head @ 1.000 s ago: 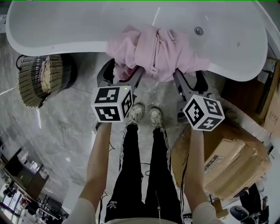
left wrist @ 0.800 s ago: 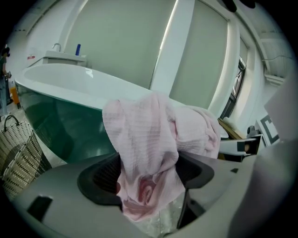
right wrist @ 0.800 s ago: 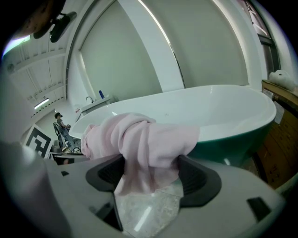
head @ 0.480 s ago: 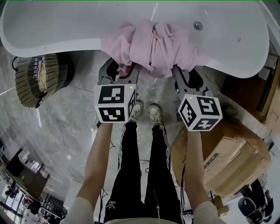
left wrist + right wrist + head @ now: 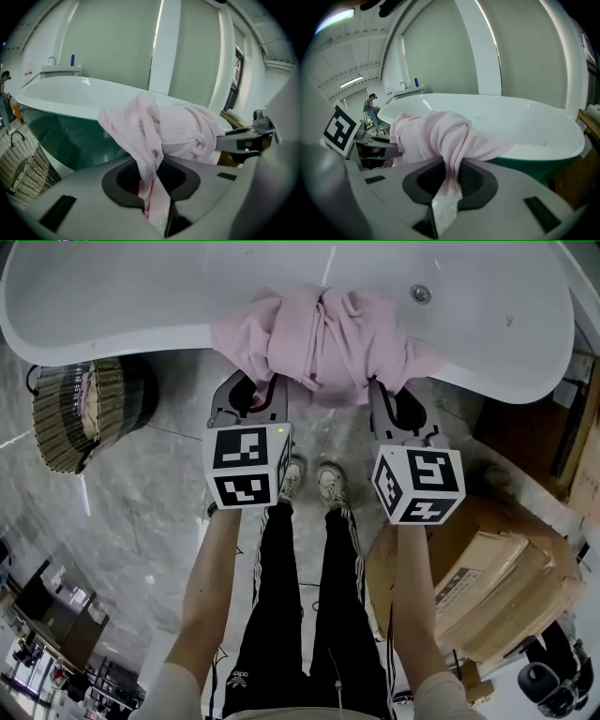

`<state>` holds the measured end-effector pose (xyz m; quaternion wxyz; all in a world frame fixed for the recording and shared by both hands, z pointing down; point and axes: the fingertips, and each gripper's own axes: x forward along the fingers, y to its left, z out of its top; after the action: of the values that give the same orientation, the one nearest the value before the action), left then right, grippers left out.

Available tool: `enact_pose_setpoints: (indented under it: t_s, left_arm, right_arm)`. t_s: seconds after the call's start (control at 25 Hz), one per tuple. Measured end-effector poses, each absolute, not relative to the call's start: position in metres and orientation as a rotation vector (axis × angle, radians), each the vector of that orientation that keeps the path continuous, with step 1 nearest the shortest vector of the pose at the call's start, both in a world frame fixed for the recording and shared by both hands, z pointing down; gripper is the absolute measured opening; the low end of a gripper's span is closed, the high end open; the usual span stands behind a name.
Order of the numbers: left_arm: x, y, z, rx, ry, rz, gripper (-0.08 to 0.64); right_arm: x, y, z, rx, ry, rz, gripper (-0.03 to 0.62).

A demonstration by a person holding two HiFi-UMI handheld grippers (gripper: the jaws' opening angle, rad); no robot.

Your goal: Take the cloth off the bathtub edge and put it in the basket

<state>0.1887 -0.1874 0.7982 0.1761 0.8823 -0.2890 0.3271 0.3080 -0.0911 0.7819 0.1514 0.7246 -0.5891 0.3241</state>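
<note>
My left gripper (image 5: 153, 199) and right gripper (image 5: 446, 199), jaws just closing, pinch the cloth (image 5: 319, 338) draped over the bathtub (image 5: 112, 338). Basket (image 5: 66, 418), seemingly part-filled, sits at nine o'clock.

I'm looking at a bathroom setup that seems staged inside a bigger hall: 1 freestanding white tub (image 5: 141, 296) on a marble-look floor (image 5: 141, 512), a wicker basket (image 5: 67, 418) beside it, and a basin (image 5: 61, 70) with a tap (image 5: 50, 60) behind. Cardboard boxes (image 5: 487, 587) close by and long ceiling lights (image 5: 351, 82) high overhead suggest a studio or warehouse.
</note>
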Motion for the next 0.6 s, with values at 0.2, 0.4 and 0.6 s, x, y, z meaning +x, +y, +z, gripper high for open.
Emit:
enact_pose_setpoints:
  t_s: [0.2,0.4,0.6]
  left_arm:
    - [0.188,-0.185,0.791,2.499,-0.843,0.894,0.094]
    - [0.185,-0.183,0.777,2.502,-0.890,0.844,0.091]
    - [0.191,-0.187,0.746,2.522,-0.883,0.780,0.087]
  right_arm:
    - [0.309,-0.090,0.776,2.079,-1.691,0.951,0.075]
    - [0.310,-0.090,0.762,2.101,-1.669,0.924,0.072]
    - [0.317,-0.095,0.734,2.139,-1.678,0.869,0.071]
